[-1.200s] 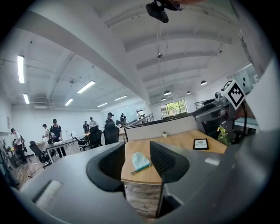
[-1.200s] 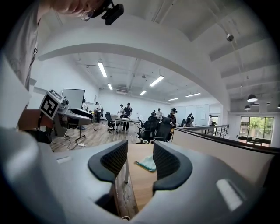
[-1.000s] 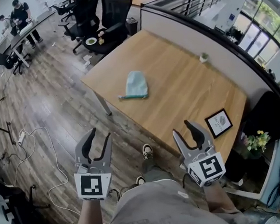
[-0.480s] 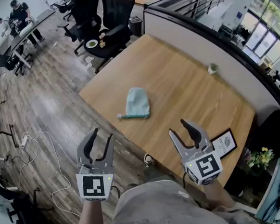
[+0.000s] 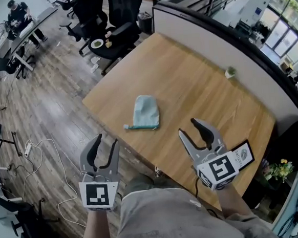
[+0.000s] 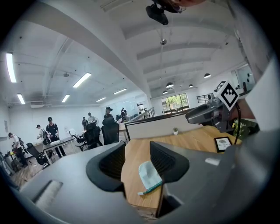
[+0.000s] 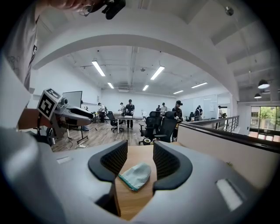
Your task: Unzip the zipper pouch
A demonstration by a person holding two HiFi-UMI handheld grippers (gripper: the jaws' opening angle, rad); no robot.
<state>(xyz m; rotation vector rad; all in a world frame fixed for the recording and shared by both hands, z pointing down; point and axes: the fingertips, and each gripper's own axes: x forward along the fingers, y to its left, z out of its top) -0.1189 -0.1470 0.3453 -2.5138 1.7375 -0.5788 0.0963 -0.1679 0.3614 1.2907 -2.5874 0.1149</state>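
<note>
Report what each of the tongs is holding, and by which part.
Nothing is held. The left tongs and the right tongs both stand open and empty, short of the zipper pouch, which lies untouched on the wooden table.

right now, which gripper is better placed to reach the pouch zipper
Left, likely: the open left gripper sits closer to the zipper end of the pouch; the right gripper is farther.

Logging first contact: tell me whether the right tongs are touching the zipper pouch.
Apart. The head view shows bare table between the right tongs and the zipper pouch; the tongs stand open and empty.
</note>
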